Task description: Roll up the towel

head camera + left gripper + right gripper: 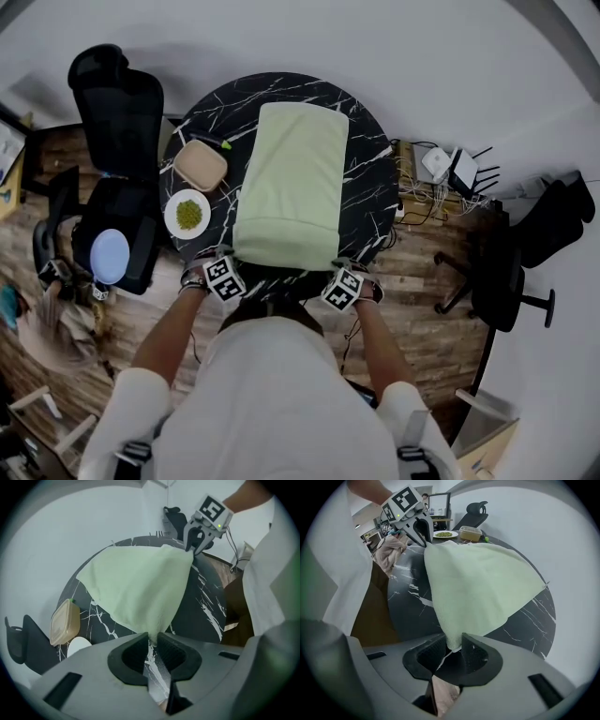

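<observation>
A pale green towel (291, 187) lies lengthwise on the round black marble table (370, 202), and its near edge hangs at the table's front. My left gripper (228, 265) is shut on the towel's near left corner, which shows pinched between the jaws in the left gripper view (152, 641). My right gripper (339, 272) is shut on the near right corner (453, 646). Both corners are lifted, so the towel (140, 588) rises in a tent from the table. Each gripper view shows the other gripper, the right (194, 545) and the left (423, 536), at the far corner of the towel (478, 588).
A lidded beige container (201, 165) and a white plate of green food (187, 214) sit on the table's left side. A black office chair (117, 187) with a pale blue dish (110, 255) stands at the left. Another chair (511, 272) and cables (441, 173) are at the right.
</observation>
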{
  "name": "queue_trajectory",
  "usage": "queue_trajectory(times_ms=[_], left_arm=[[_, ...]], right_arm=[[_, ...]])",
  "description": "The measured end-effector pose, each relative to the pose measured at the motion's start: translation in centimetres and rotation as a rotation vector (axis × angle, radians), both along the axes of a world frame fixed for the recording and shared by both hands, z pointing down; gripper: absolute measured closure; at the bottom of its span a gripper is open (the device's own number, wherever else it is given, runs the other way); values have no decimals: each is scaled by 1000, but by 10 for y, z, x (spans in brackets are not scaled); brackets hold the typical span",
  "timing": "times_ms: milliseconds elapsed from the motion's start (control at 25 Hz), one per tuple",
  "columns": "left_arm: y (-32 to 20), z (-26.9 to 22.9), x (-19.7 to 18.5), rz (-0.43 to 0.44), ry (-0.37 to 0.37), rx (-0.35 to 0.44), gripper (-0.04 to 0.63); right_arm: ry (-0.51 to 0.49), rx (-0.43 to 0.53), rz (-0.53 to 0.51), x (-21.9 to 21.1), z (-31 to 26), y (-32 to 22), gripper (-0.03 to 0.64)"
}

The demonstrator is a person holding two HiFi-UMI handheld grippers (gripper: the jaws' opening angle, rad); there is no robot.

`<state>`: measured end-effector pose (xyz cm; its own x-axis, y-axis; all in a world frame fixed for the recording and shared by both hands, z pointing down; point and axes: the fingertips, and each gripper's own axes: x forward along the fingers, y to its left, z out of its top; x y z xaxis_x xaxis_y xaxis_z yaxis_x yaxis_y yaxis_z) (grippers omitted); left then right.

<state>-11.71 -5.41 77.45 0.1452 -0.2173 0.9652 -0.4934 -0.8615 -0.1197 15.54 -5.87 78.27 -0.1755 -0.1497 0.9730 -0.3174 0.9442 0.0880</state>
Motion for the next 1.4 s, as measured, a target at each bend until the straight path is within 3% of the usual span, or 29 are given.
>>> queue_trajectory(times_ms=[160,360,760,960,1240,1400], left_arm=[[3,-1,1,-5,8,-1,571],[14,-4,-1,14,23,-18,575],[105,-13,6,133,59,-189,577],[140,-11,7,149,74,-263,577],[106,-43,6,122,103,-255,577],[60,-67,2,77,118,-153,575]], right_arm=[[-9,19,19,1,-4,-2,595],[-42,4,40,1,-14,6,601],[-56,-201,1,9,-27,101,603],[-62,-279,8,12,-31,135,603],[-165,-265,81,8,-69,100,603],[-231,-168,127,9,-94,58,603]])
